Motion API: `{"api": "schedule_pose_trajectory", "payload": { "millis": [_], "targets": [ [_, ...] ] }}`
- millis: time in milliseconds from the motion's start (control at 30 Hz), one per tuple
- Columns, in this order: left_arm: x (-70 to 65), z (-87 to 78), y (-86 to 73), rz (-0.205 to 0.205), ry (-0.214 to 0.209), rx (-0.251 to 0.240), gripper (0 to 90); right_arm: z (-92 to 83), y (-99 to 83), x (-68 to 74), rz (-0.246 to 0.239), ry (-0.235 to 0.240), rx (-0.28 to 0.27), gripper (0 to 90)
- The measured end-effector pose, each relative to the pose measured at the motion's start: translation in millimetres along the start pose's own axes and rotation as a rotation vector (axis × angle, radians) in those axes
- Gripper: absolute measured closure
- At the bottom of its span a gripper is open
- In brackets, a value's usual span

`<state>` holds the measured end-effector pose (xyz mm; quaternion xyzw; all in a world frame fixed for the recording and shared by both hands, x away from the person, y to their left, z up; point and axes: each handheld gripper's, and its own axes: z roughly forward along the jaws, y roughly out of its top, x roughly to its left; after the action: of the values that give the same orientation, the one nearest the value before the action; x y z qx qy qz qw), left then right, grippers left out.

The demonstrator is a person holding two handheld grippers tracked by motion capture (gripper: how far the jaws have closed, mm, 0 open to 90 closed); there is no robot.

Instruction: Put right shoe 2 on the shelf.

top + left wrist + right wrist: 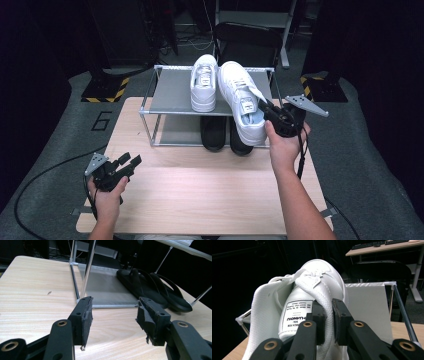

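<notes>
Hidden: black sandals (223, 135) half under the rack's upper shelf (172, 95) | Cut off: held white sneaker (294, 315) at right gripper view's bottom edge | Unreadable: small print on its tongue label (298, 315)

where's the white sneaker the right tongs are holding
In the high view the held white sneaker sits right of centre, heel overhanging the front edge of the rack's top shelf, beside the other white sneaker, above the black sandals.

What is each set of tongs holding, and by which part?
Right tongs: white shoe, by its collar edge beside the tongue. Left tongs: nothing.
</notes>
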<state>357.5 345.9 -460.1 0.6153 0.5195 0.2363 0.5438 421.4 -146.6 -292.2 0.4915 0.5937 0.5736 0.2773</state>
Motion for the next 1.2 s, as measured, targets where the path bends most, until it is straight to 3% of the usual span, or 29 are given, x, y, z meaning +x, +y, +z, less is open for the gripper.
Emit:
{"api": "schedule_pose_trajectory", "payload": {
  "millis": [67, 233, 500, 933, 1200],
  "targets": [
    [-1.5, 0.4, 0.0, -0.017, 0.001, -0.007, 45.6, 4.0, 3.3, -1.0, 0.003, -0.003, -0.002, 81.6],
    [-0.4, 2.5, 0.1, -0.014, 0.001, -0.001, 45.6, 16.9, 12.0, -3.3, -0.005, -0.020, 0.004, 81.5],
    [1.0, 0.4, 2.3, -0.032, 0.005, -0.025, 45.6, 32.5, 18.8, -9.3, 0.026, -0.025, -0.004, 81.5],
    [2.3, 1.0, 1.7, -0.028, -0.003, -0.022, 45.6, 61.0, 21.4, -19.0, 0.022, -0.084, 0.027, 81.5],
    [4.6, -1.9, 2.6, -0.045, 0.002, -0.031, 45.6, 74.0, 18.6, -28.7, 0.061, -0.105, 0.036, 81.5]
  ]
}}
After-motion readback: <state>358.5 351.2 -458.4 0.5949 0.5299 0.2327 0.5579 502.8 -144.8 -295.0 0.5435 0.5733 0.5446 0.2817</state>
